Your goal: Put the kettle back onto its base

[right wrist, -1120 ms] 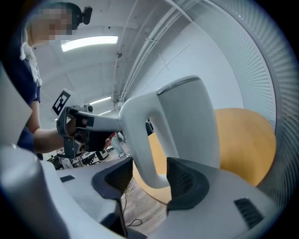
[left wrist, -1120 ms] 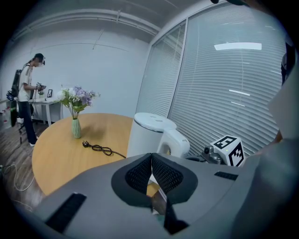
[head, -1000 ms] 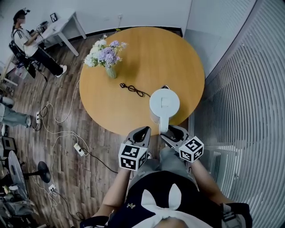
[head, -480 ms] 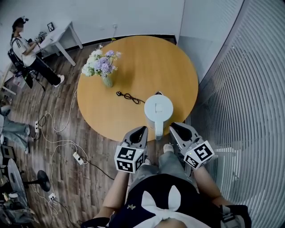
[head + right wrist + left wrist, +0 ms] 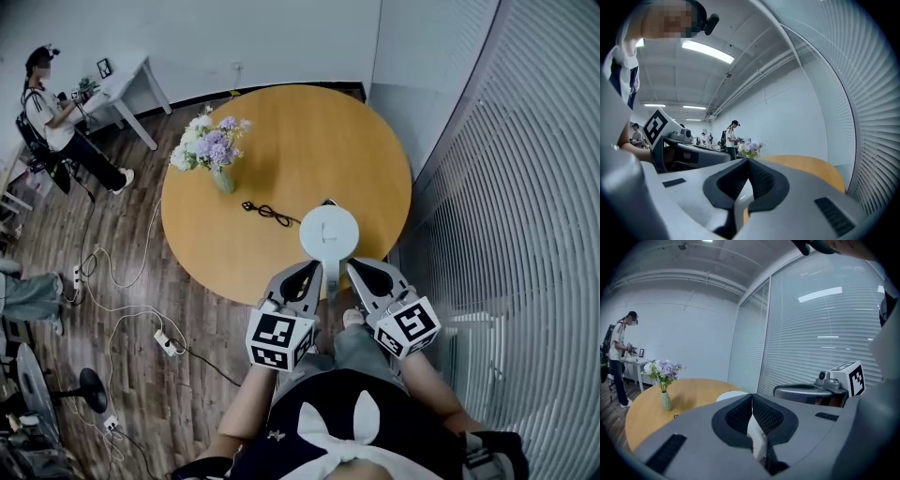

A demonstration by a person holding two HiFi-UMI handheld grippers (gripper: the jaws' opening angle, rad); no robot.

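Kettle (image 5: 328, 232) on round table (image 5: 309, 141), handle (image 5: 330, 277) between left gripper (image 5: 315, 268) and right gripper (image 5: 349, 265); both jaw pairs together, gripping nothing, right just closed.

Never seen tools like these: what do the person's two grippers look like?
Both the left gripper and right gripper are grey and wedge-shaped, with black textured pads and a cube of black-and-white square markers at the back. The person wears a dark top with a white bow.
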